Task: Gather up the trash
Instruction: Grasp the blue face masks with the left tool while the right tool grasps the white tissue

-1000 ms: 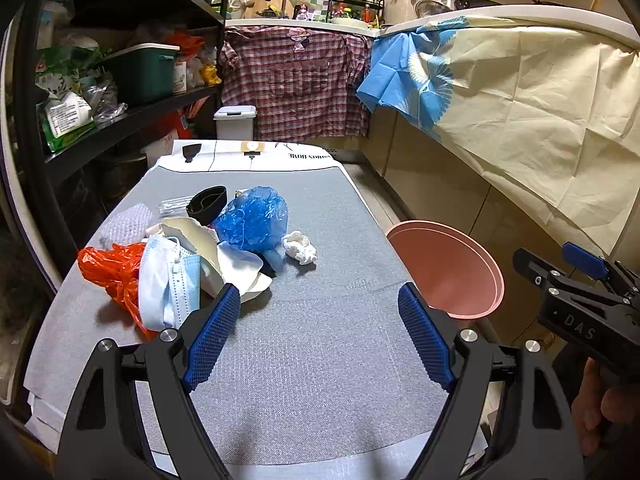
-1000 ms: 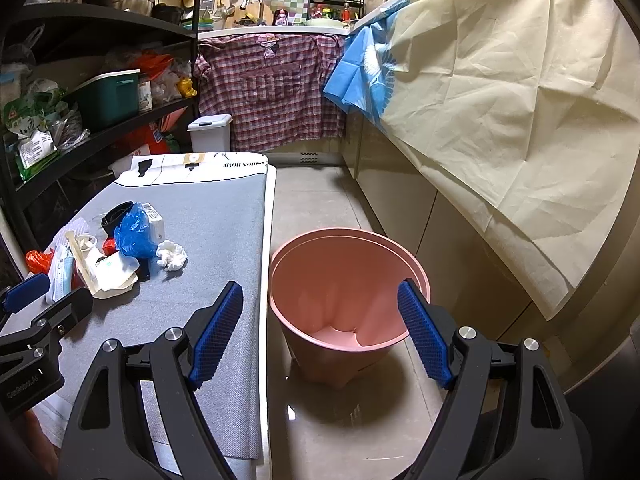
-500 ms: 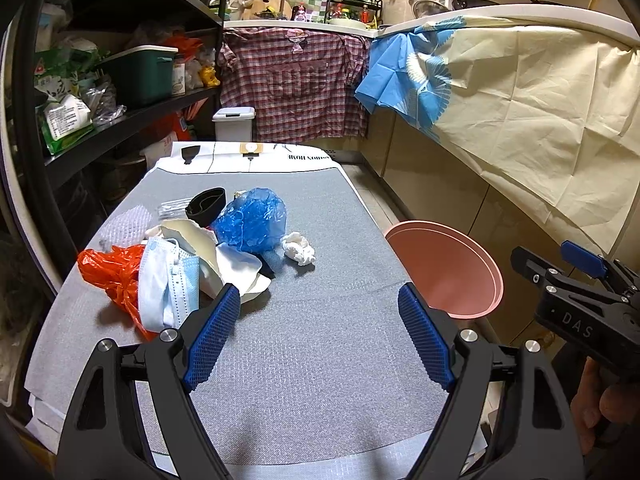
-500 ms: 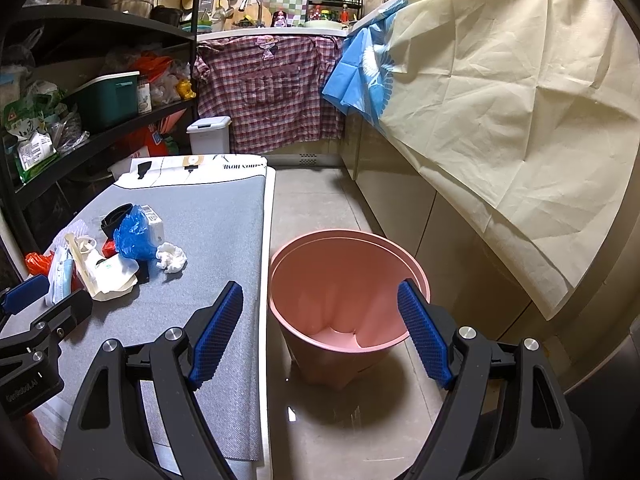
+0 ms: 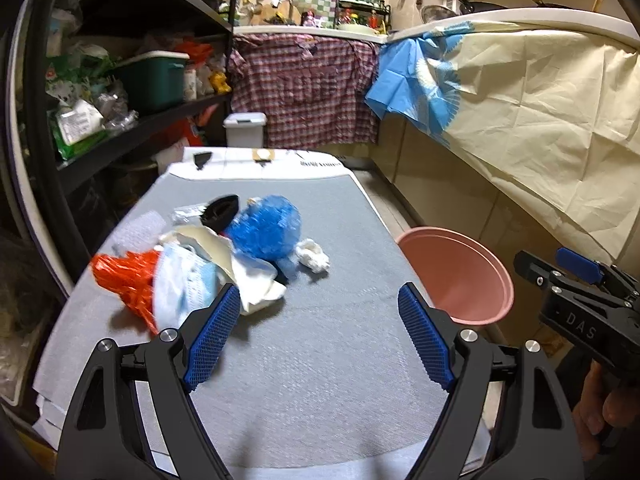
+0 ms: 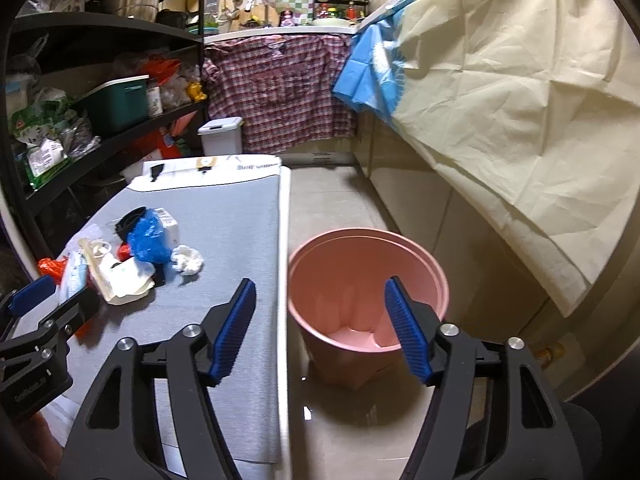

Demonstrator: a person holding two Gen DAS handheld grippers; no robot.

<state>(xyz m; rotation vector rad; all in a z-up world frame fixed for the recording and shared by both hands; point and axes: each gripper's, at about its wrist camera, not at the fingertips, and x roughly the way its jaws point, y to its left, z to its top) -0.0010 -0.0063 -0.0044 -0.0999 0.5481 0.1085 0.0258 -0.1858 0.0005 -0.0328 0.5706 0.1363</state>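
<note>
Left gripper (image 5: pixel 318 334): lower centre of the left wrist view, above the bare near part of the table; jaws wide apart, nothing between the blue pads.
Right gripper (image 6: pixel 320 330): lower centre of the right wrist view, straddling the table's right edge and the bin; jaws closing, nothing between them. Its body also shows at the right edge of the left wrist view, a hand (image 5: pixel 600 412) gripping the handle.
Table (image 5: pixel 320 380): grey textured cover, running from the bottom of frame up to mid-frame, with a white printed end at the far side.
Trash pile: left of centre on the table, items touching or overlapping.
Orange plastic bag (image 5: pixel 128 276): leftmost in the pile.
Face mask (image 5: pixel 180 284): white and pale blue, lying against the orange bag, just beyond the left gripper's left pad.
Cream wrapper (image 5: pixel 224 252): crumpled, middle of the pile.
Blue plastic bag (image 5: pixel 266 230): bunched, right of centre in the pile.
Black ring (image 5: pixel 220 212): behind the blue bag, partly hidden.
White wad (image 5: pixel 314 260): crumpled, just right of the blue bag, slightly apart from the pile.
Pink bin (image 6: pixel 366 308): upright on the floor just beside the table's right edge; nothing visible inside.
Shelving (image 5: pixel 132 128): dark rack along the left of frame, cluttered.
</note>
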